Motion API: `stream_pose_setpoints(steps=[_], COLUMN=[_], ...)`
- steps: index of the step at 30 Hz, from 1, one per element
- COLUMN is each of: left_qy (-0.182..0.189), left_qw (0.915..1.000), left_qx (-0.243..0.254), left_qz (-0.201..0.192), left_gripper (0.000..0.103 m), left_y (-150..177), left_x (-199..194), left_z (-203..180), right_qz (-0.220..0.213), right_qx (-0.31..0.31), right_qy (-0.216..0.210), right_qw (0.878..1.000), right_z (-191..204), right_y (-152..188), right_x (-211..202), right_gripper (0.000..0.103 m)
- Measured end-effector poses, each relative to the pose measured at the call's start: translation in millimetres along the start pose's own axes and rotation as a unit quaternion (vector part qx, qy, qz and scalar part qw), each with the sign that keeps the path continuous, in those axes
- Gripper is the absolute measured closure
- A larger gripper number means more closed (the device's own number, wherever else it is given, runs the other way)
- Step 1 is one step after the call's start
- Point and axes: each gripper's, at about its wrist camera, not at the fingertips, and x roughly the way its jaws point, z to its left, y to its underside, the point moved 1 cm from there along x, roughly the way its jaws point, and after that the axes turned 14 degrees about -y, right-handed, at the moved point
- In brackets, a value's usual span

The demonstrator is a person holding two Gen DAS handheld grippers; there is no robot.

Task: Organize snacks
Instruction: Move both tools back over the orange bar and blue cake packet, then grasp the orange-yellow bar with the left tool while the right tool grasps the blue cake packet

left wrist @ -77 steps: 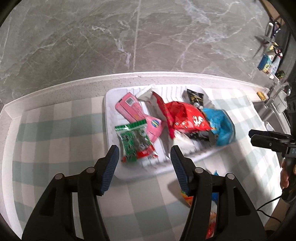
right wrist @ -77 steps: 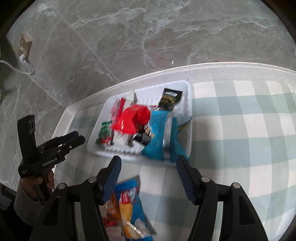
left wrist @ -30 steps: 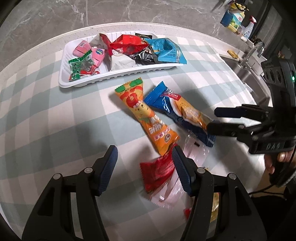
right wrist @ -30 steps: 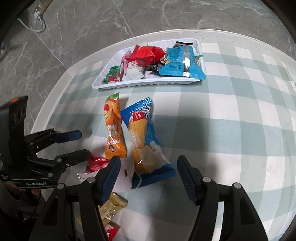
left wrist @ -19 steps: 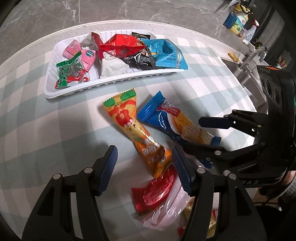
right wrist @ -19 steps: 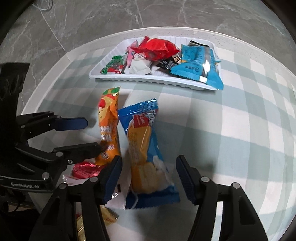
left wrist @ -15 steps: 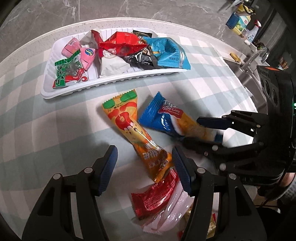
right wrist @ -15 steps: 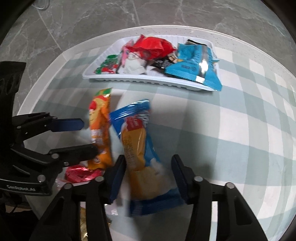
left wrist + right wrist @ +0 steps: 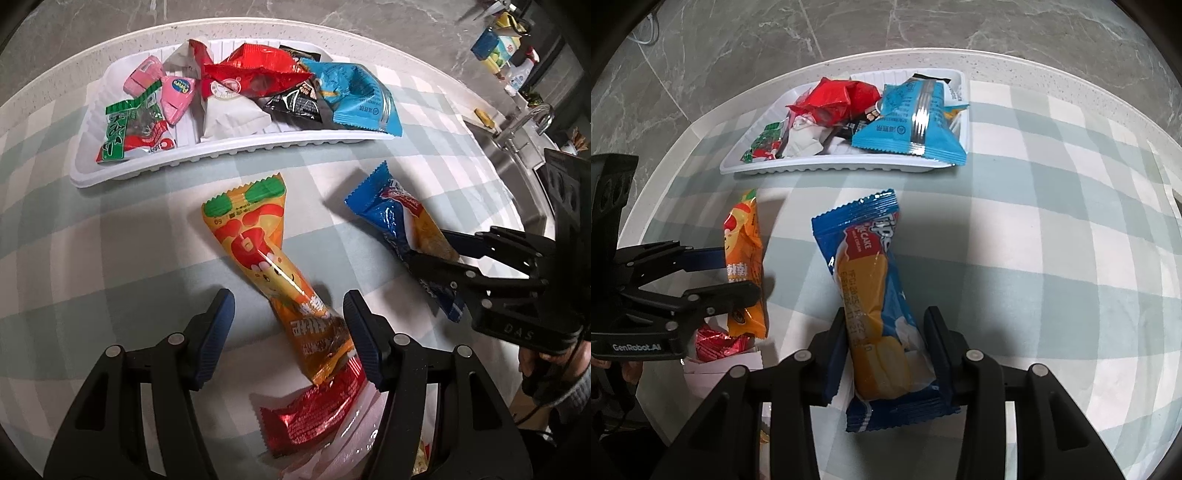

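Note:
On the checked cloth at the back stands a white tray [image 9: 221, 155] [image 9: 827, 168] holding several snack packets. My right gripper [image 9: 886, 350] is closing, and its pads press the sides of a blue cake packet [image 9: 871, 288]. In the left wrist view the right gripper [image 9: 428, 247] grips that blue cake packet [image 9: 391, 214] near one end, and the far end is tilted up. My left gripper [image 9: 290, 328] stands open, pointing down. An orange snack packet [image 9: 266, 258] lies between its jaws, close to the right finger. In the right wrist view the left gripper [image 9: 740, 273] straddles the orange packet [image 9: 744, 251].
A red foil packet [image 9: 314, 410] lies on a white packet just below the orange one, under my left gripper. A sink with a tap [image 9: 535, 114] and bottles [image 9: 495, 48] sit beyond the table's right edge. A grey marble floor surrounds the rounded table rim [image 9: 923, 55].
My right gripper's jaws have closed in on the blue cake packet, which has shifted and tipped up. My left gripper has moved in lower over the orange packet, still open.

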Motion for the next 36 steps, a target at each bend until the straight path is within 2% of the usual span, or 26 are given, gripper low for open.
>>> stream_pose_setpoints(steps=[5,11,16,23,25,26,27,28,29,31,34,36], left_qy=[-0.003,-0.015,-0.008,-0.01,-0.016,-0.02,-0.027,-0.035,-0.04,-0.039,-0.028,-0.01], left_qw=[1.0,0.9998,0.9997,0.9994,0.9991,0.999,0.9986,0.9981,0.9976,0.9974,0.9982,0.9987], left_qx=[0.0,0.006,-0.005,-0.007,-0.002,0.003,0.01,0.013,0.016,0.017,0.005,-0.008], left_qz=[-0.003,-0.015,-0.021,-0.033,-0.038,-0.04,-0.044,-0.05,-0.054,-0.058,-0.053,-0.05], left_gripper=[0.034,0.025,0.022,0.021,0.023,0.023,0.027,0.038,0.043,0.071,0.087,0.087], left_y=[-1.0,0.0,0.2,3.8,5.8,6.6,7.7,8.9,9.6,9.4,8.2,8.2], left_x=[2.6,5.0,6.1,5.7,5.6,5.6,5.4,4.7,4.1,3.6,3.5,3.5], left_z=[-6.4,-16.3,-16.9,-16.8,-18.6,-19.8,-21.7,-22.4,-22.2,-19.6,-11.3,-6.0], right_qz=[0.0,0.004,-0.002,0.005,0.007,0.007,0.004,0.0,-0.003,-0.003,-0.005,-0.009], right_qx=[0.002,-0.006,-0.003,-0.012,-0.019,-0.023,-0.028,-0.028,-0.024,-0.025,-0.018,0.004], right_qy=[-0.002,-0.02,-0.032,-0.028,-0.007,0.005,0.025,0.028,0.025,0.021,0.004,-0.021], right_qw=[1.0,1.0,0.999,1.0,1.0,1.0,0.999,0.999,0.999,0.999,1.0,1.0], right_z=[1.3,5.7,4.7,6.4,9.5,11.1,11.4,10.3,8.2,6.4,3.7,-0.6], right_y=[0.5,-1.6,-1.5,-1.8,-1.2,-1.0,-0.8,-0.6,-0.6,-0.6,-0.5,0.0], right_x=[0.7,5.2,4.8,4.7,5.4,5.5,5.1,4.3,3.2,2.2,1.1,-1.3], right_gripper=[0.055,0.037,0.035,0.036,0.042,0.053,0.065,0.069,0.07,0.071,0.071,0.071])
